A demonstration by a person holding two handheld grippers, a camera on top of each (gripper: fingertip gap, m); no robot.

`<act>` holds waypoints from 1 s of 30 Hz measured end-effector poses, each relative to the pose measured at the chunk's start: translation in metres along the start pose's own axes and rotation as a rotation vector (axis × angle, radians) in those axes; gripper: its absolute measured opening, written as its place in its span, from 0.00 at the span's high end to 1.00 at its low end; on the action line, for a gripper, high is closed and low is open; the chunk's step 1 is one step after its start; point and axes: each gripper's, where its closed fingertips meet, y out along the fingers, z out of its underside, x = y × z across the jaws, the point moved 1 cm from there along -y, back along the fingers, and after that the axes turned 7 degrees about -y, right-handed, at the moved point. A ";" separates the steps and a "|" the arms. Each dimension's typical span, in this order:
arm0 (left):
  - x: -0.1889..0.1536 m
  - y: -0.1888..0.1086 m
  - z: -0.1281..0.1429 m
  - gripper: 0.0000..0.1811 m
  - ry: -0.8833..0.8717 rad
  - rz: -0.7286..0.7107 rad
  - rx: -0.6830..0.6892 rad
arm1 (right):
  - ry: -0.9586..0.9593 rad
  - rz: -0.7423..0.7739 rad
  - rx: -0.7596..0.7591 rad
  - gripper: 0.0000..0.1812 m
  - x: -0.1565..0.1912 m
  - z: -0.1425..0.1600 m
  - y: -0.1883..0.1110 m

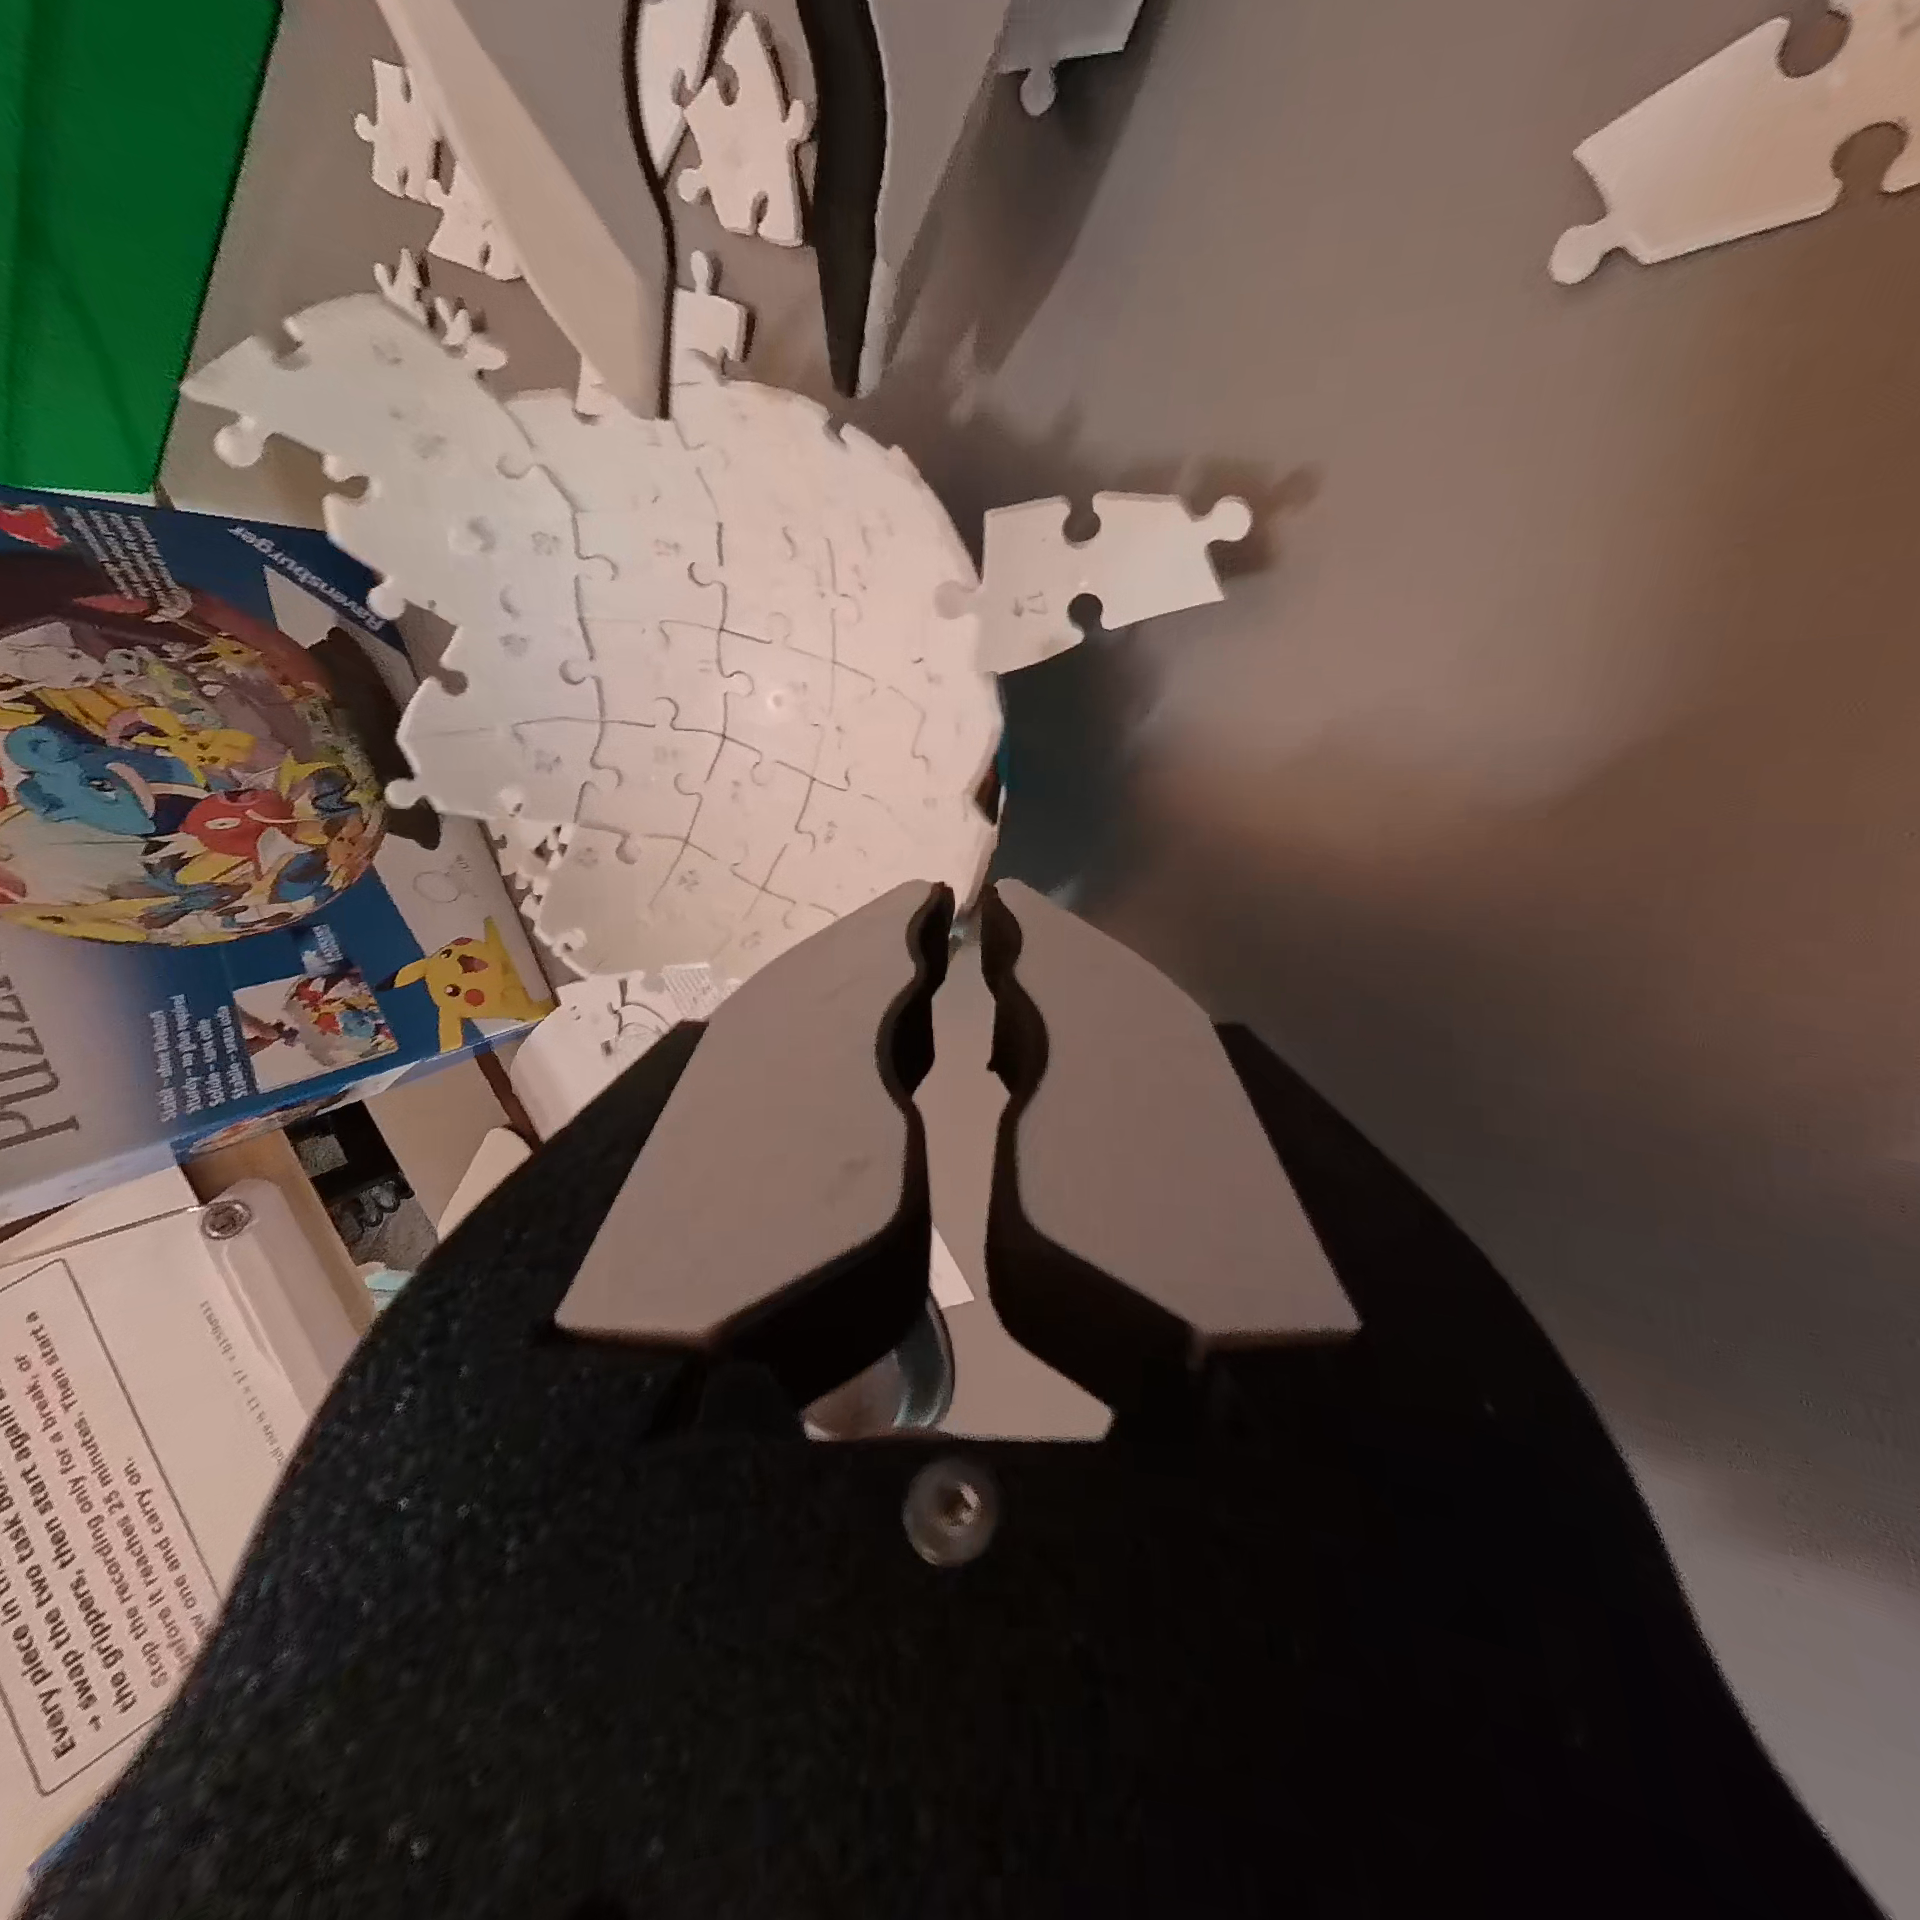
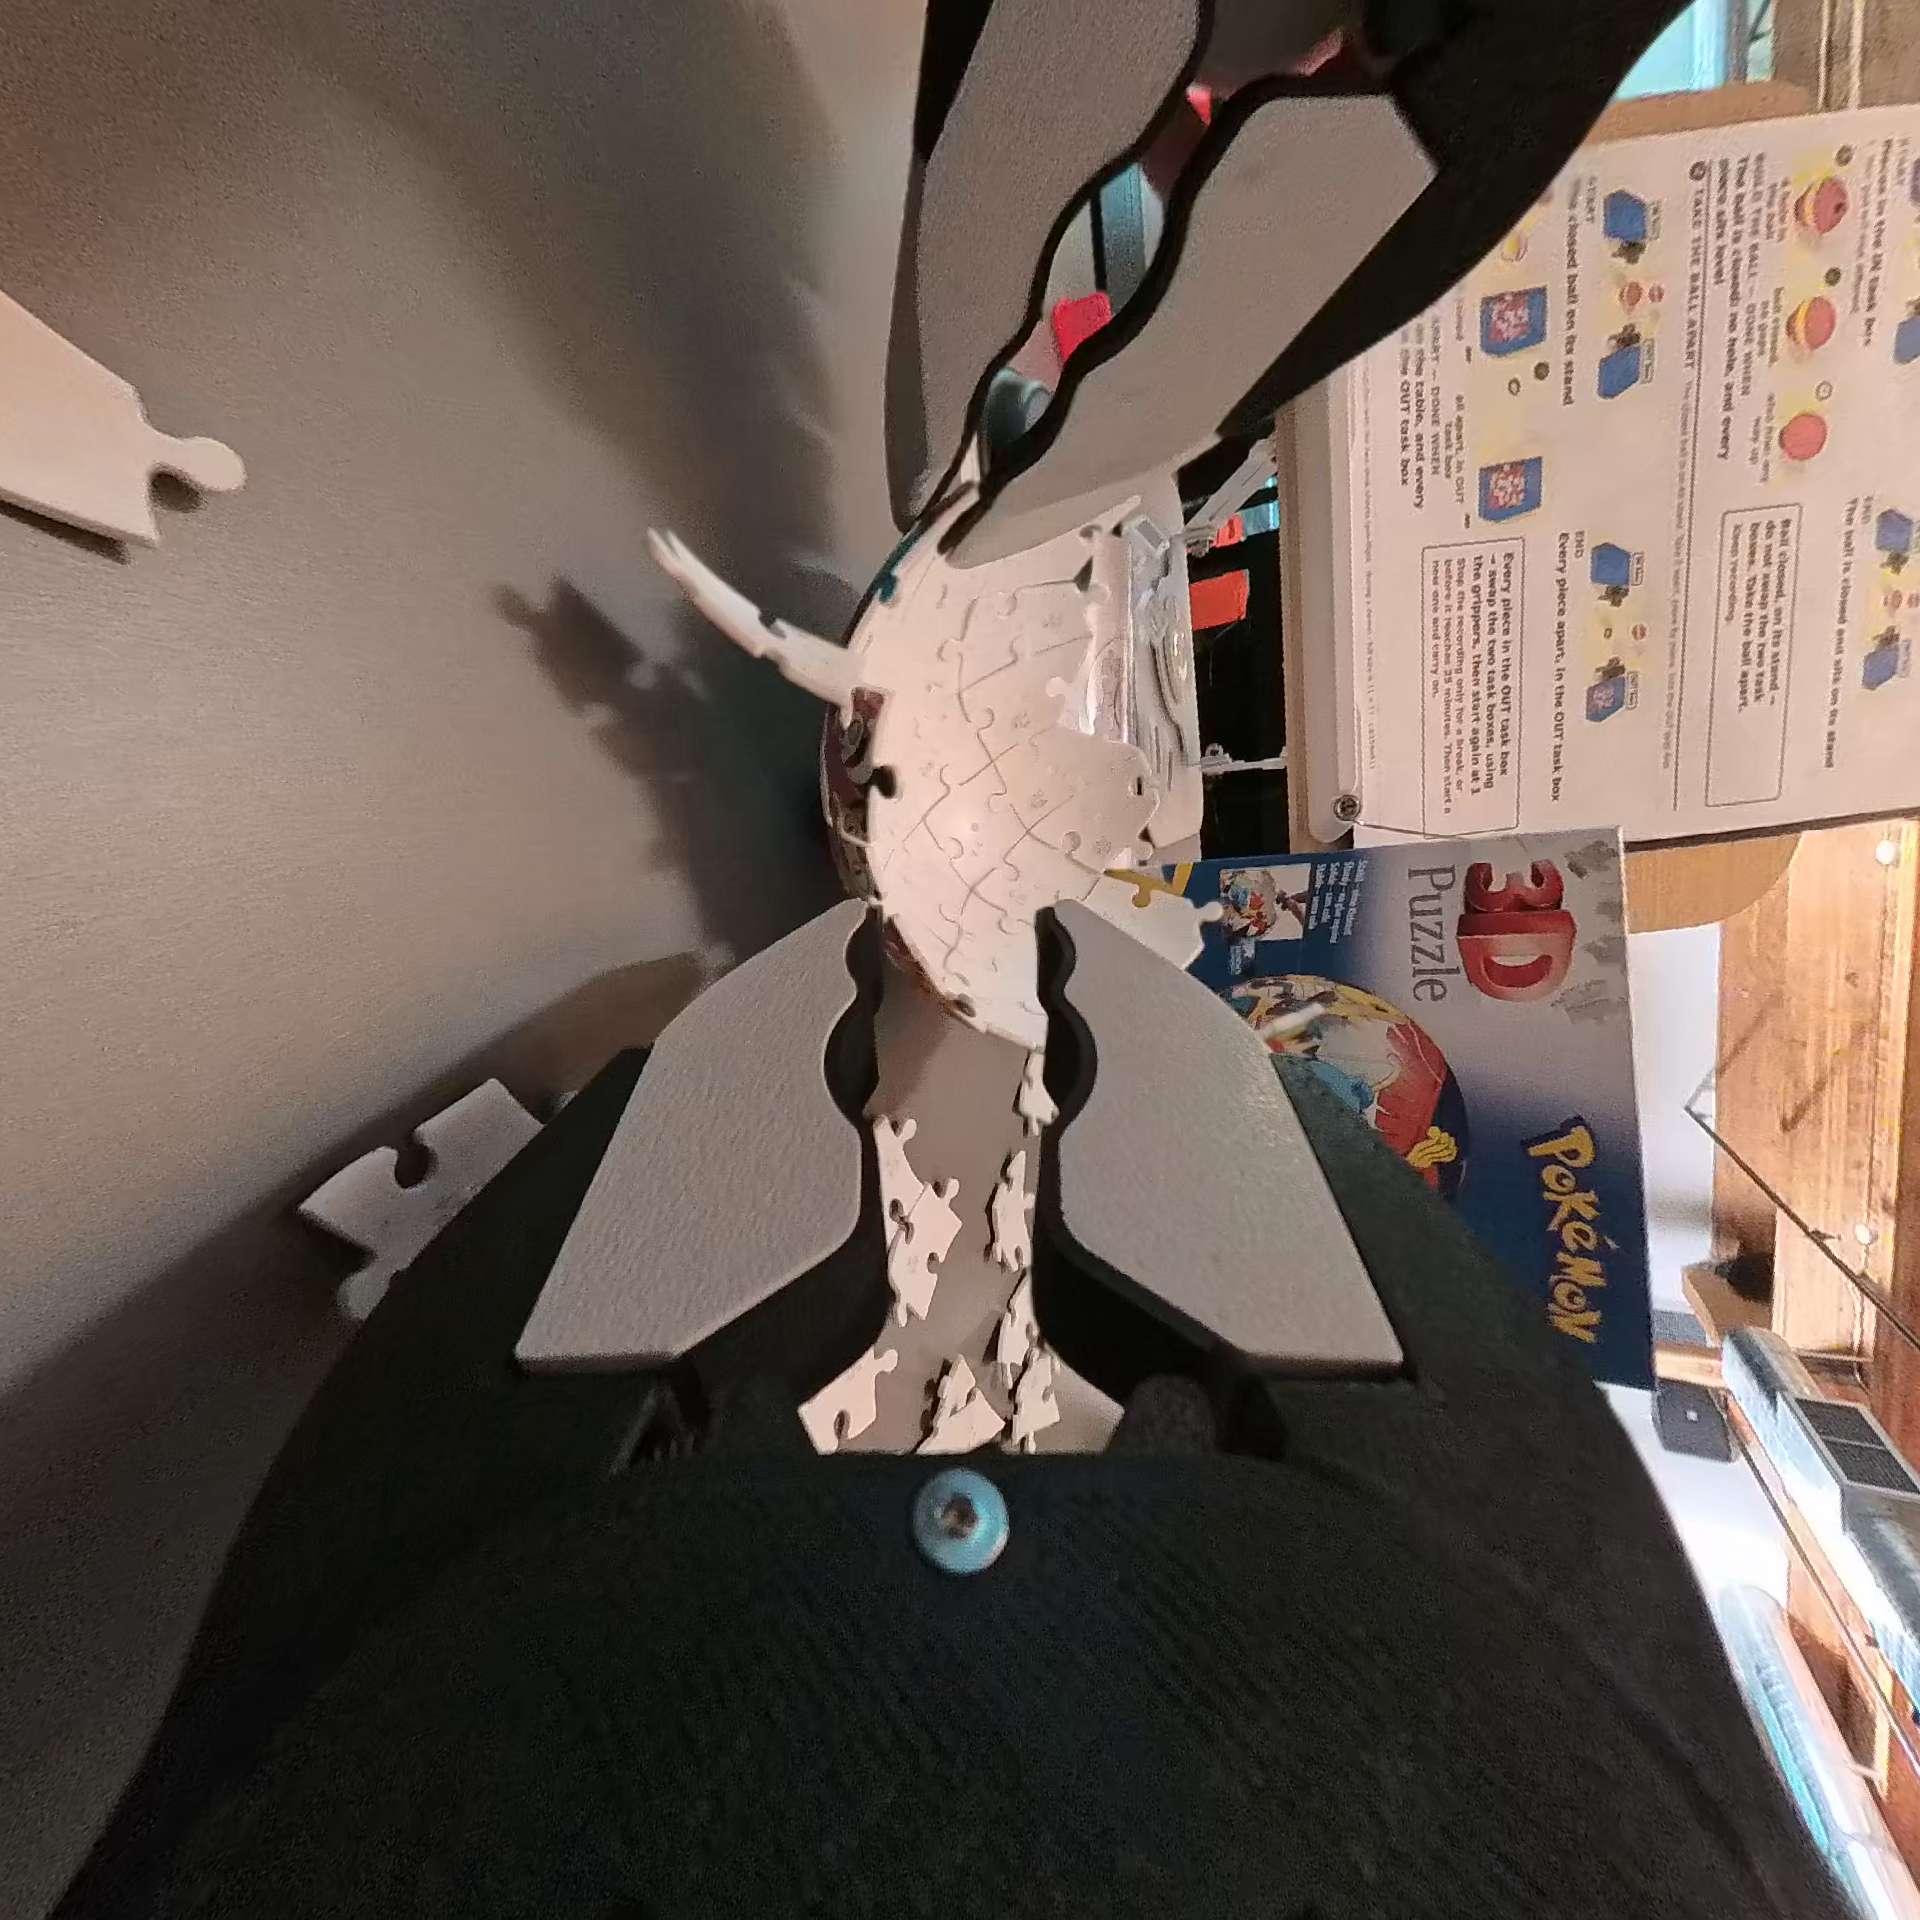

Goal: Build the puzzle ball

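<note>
grey tabletop (image 1: 1507, 623) carries the scene, with a green backdrop (image 1: 104, 208) at 10 o'clock in the left wrist view. the half-built puzzle ball (image 1: 717, 686), white inner side showing, sits at the centre of that view, held off the surface between both tools. the left hand-held gripper (image 1: 966, 904) has its fingers nearly together, pinching the ball's lower rim. in the right wrist view the right hand-held gripper (image 2: 951, 925) has its fingers apart around the ball's (image 2: 997, 769) edge, touching it on both sides; whether it squeezes i cannot tell. 1 joined pair of pieces (image 1: 1101, 571) sticks out from the ball at 3 o'clock. loose white pieces (image 2: 935, 1236) lie below between the right fingers. the blue puzzle box (image 2: 1455, 1039) stands at 4 o'clock, an instruction sheet (image 2: 1621, 499) at 2 o'clock
</note>
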 end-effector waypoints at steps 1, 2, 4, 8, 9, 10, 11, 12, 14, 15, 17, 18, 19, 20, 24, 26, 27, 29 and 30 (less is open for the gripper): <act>-0.002 0.001 0.000 0.97 -0.001 0.005 0.002 | 0.000 0.005 -0.014 0.84 -0.001 -0.002 -0.002; -0.004 0.002 -0.001 0.98 -0.006 0.010 0.003 | 0.002 0.010 -0.029 0.84 -0.001 -0.004 -0.004; -0.008 0.003 -0.004 0.98 -0.015 0.014 -0.003 | -0.018 0.014 -0.057 0.83 0.000 -0.009 -0.009; -0.008 0.003 -0.009 0.99 -0.029 0.009 -0.021 | -0.115 0.017 -0.101 0.79 0.007 -0.021 -0.015; -0.007 0.003 -0.009 0.98 -0.029 0.007 -0.022 | -0.137 0.023 -0.109 0.79 0.008 -0.024 -0.015; -0.007 0.003 -0.010 0.98 -0.030 0.007 -0.022 | -0.161 0.033 -0.114 0.79 0.008 -0.026 -0.015; -0.006 0.003 -0.011 0.98 -0.030 0.008 -0.020 | -0.187 0.042 -0.115 0.78 0.007 -0.027 -0.014; -0.006 0.002 -0.011 0.98 -0.029 0.008 -0.019 | -0.216 0.046 -0.114 0.78 0.007 -0.028 -0.013; -0.004 0.002 -0.013 0.98 -0.031 0.007 -0.021 | -0.277 0.043 -0.103 0.77 0.008 -0.027 -0.009; -0.004 0.002 -0.013 0.98 -0.036 0.010 -0.022 | -0.302 0.042 -0.097 0.76 0.008 -0.027 -0.008; -0.004 0.002 -0.014 0.98 -0.042 0.014 -0.024 | -0.321 0.042 -0.105 0.75 0.008 -0.028 -0.005; -0.004 0.002 -0.014 0.98 -0.043 0.013 -0.025 | -0.323 0.034 -0.122 0.75 0.009 -0.030 -0.005; -0.004 0.002 -0.014 0.98 -0.045 0.013 -0.026 | -0.334 0.025 -0.134 0.75 0.011 -0.031 -0.004; -0.003 0.002 -0.014 0.98 -0.045 0.013 -0.027 | -0.347 0.020 -0.136 0.75 0.011 -0.031 -0.003; -0.003 0.002 -0.015 0.98 -0.047 0.019 -0.032 | -0.359 0.005 -0.147 0.78 0.009 -0.031 0.001; -0.003 0.001 -0.014 0.98 -0.048 0.022 -0.035 | -0.316 -0.021 -0.176 0.82 0.007 -0.034 0.002; -0.003 0.001 -0.014 0.98 -0.051 0.024 -0.037 | -0.292 -0.033 -0.191 0.84 0.005 -0.036 0.002; -0.002 0.000 -0.014 0.98 -0.055 0.025 -0.038 | -0.259 -0.052 -0.212 0.87 0.003 -0.038 0.001; -0.002 0.000 -0.014 0.98 -0.057 0.026 -0.038 | -0.244 -0.074 -0.217 0.90 0.002 -0.038 0.002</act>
